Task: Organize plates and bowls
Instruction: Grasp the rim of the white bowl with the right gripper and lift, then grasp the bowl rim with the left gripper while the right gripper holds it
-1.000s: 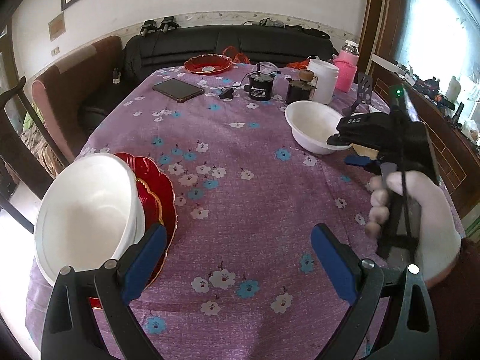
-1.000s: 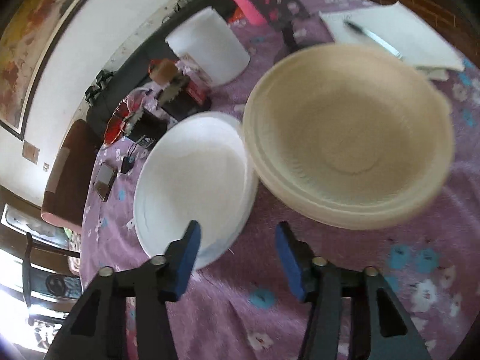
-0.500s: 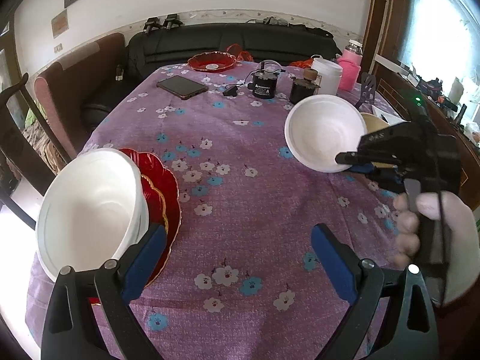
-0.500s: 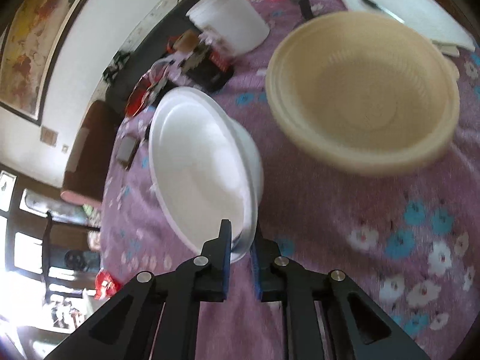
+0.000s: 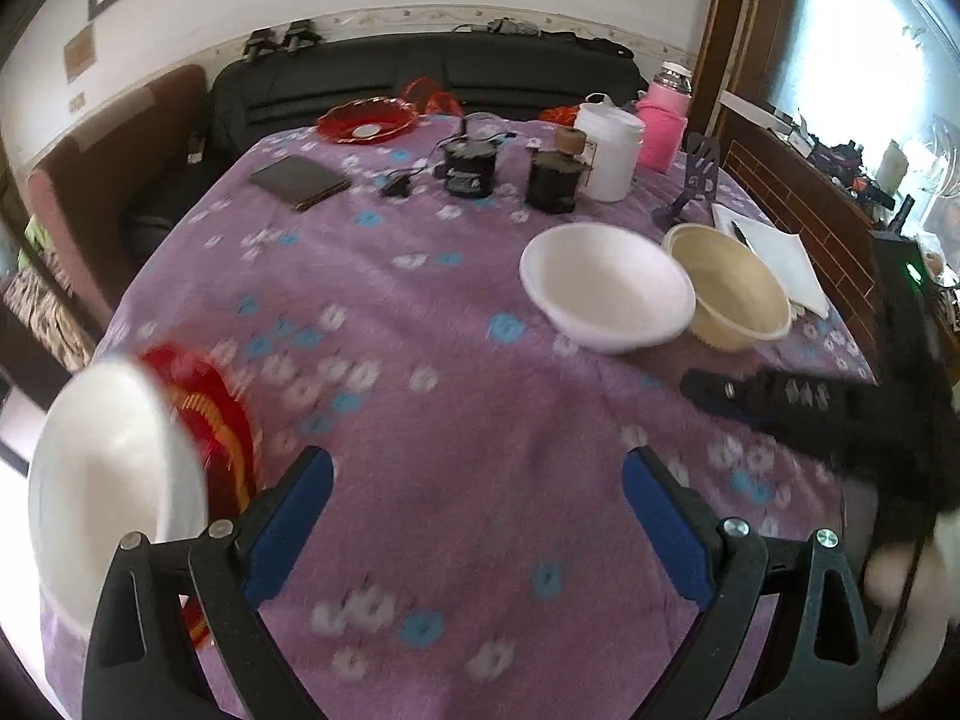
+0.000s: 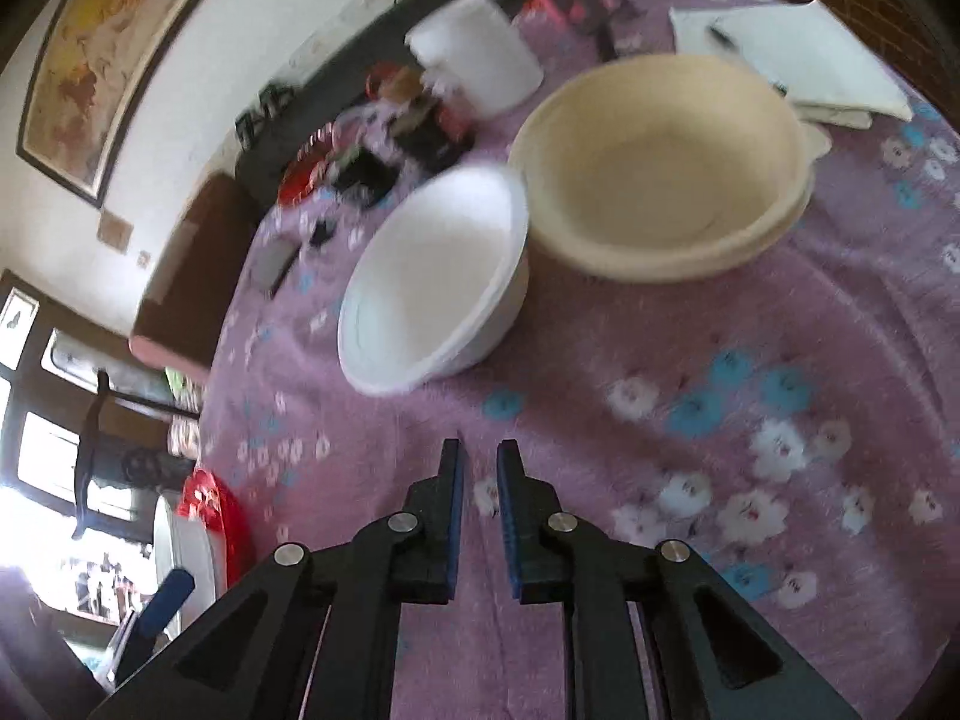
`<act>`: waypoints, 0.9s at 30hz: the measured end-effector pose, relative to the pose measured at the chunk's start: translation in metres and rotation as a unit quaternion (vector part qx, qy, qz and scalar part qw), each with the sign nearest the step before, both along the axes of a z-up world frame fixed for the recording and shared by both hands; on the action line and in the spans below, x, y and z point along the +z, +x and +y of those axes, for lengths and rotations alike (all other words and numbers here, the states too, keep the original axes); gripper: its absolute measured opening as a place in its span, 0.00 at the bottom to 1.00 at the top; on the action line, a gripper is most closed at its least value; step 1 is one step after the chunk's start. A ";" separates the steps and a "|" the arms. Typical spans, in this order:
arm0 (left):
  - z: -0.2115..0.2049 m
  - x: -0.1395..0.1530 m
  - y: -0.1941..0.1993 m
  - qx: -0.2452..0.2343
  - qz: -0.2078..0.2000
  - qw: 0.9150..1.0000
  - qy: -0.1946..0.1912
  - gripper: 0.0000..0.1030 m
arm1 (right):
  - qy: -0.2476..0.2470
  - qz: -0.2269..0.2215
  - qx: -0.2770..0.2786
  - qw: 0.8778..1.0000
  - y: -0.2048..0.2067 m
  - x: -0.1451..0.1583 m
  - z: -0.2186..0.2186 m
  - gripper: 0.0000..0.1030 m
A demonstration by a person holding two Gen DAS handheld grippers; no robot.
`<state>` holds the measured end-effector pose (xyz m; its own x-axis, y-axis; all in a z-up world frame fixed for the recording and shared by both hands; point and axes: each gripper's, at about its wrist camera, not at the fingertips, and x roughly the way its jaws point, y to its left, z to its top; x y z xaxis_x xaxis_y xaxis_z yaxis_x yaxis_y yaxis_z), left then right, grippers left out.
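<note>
- White bowl point(image 6: 435, 276): sits on the purple floral tablecloth point(image 6: 720, 348), tipped slightly, its rim touching or nearly touching the rim of the cream bowl point(image 6: 660, 162) on its far right side.
- Cream bowl: upright, appears to be two nested pieces; it lies between the white bowl and a folded white paper with a pen point(image 6: 792, 54) near the table's right edge.
- Right gripper point(image 6: 480, 468): jaws nearly shut with only a narrow slit between the blue pads; nothing is between them. It hovers over bare cloth, short of the white bowl's near rim and clear of it.
- Second white bowl point(image 5: 108, 480): stands at the table's near left edge, resting on a stack of red plates point(image 5: 222, 420); its outer side overhangs toward the table edge. The picture is blurred there.
- Left gripper point(image 5: 474, 510): jaws spread wide and empty, above open cloth between the red plates and the right gripper point(image 5: 780, 402).
- Open room: the middle of the table, from the left stack across to the white bowl point(image 5: 606, 288), is bare cloth.
- Far edge: a red dish point(image 5: 366, 120), a dark phone point(image 5: 300, 183), two dark jars point(image 5: 471, 165), a white canister point(image 5: 609, 150) and a pink bottle point(image 5: 663, 132) line the back.
</note>
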<state>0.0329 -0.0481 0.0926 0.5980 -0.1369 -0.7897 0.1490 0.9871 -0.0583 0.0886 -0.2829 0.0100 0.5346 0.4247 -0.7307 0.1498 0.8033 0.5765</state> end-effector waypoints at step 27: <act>-0.027 -0.046 0.160 0.007 0.083 0.991 -0.102 0.60 | 0.022 -0.049 -0.047 0.997 0.044 -0.026 -0.008 0.36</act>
<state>0.1926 -0.0747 0.0464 0.4658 -0.2957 -0.8340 0.1064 0.9544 -0.2790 0.1324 -0.2905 -0.0160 0.6406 0.4000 -0.6554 0.1644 0.7623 0.6260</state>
